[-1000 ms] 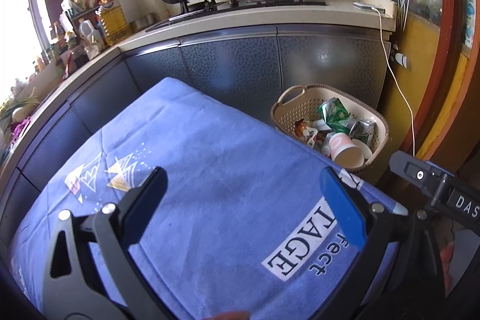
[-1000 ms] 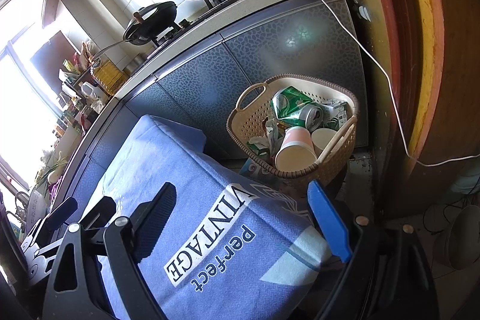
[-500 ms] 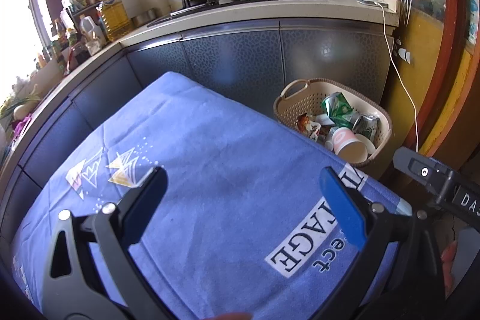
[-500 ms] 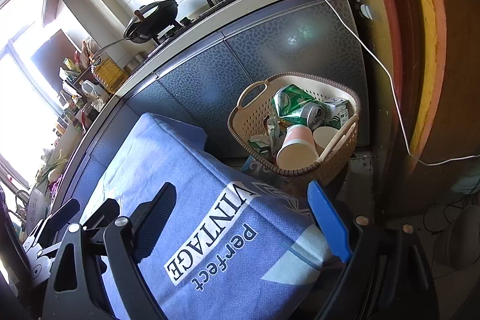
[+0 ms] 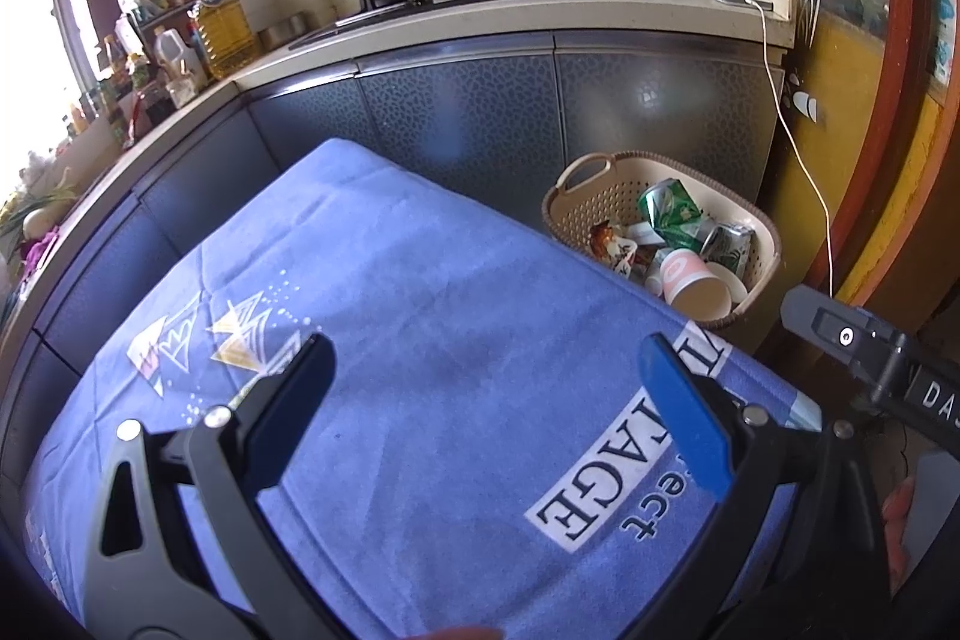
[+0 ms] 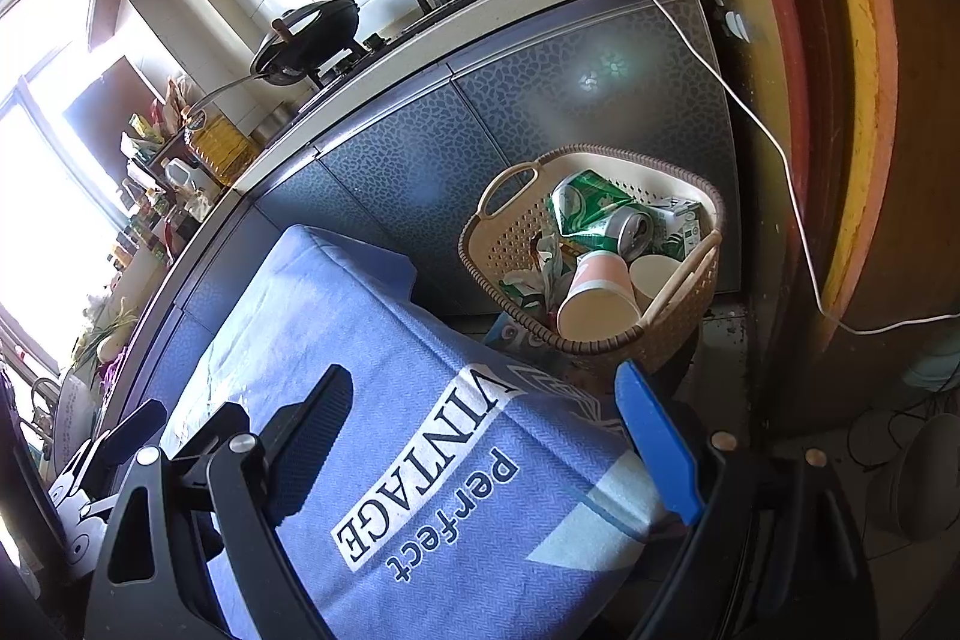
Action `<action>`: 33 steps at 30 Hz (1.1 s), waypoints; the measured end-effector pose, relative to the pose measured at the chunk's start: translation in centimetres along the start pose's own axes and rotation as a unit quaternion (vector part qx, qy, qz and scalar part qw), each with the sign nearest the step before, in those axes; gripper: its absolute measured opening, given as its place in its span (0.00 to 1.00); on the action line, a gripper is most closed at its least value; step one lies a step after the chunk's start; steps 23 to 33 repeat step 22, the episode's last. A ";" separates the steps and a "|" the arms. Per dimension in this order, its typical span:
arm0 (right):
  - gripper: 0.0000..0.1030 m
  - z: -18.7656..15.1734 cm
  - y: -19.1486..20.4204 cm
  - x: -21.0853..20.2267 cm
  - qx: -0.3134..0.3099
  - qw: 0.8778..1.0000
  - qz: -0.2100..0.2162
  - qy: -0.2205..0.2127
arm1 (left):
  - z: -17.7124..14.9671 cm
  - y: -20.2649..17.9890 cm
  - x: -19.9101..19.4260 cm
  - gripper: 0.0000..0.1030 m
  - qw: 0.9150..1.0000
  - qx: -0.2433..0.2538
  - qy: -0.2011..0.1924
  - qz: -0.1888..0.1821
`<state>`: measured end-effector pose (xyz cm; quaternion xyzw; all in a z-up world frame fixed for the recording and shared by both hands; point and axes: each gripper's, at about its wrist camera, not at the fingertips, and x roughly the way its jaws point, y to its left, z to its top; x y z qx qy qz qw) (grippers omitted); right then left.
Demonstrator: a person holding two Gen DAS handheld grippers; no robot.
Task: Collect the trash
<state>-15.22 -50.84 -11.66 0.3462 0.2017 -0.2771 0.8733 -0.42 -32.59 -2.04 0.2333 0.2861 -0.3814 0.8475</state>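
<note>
Left wrist view shows the left gripper [image 5: 480,400] spread wide over bare blue cloth [image 5: 420,310], pinching nothing; the right gripper [image 6: 480,430] is likewise spread and empty. The trash already lies in the woven plastic basket [image 6: 516,244] off the desk's far right corner: crumpled green cans [image 6: 594,214], smooth paper cups [image 6: 597,298], crinkled wrappers. The heaped load looks loose; a careless nudge could tip the light basket or snag the white cable [image 6: 774,147].
</note>
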 end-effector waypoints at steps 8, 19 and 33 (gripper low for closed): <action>0.86 0.1 0.1 0.1 -0.001 1.000 0.000 0.002 | -0.2 0.0 0.4 0.94 1.000 -0.004 0.006 -0.002; 0.86 0.0 0.3 0.3 -0.003 1.000 0.001 0.004 | -0.3 0.0 0.2 0.94 1.000 -0.005 0.003 0.000; 0.86 0.0 0.3 0.4 -0.004 1.000 0.002 0.004 | -0.3 0.1 0.3 0.94 1.000 -0.008 0.006 -0.003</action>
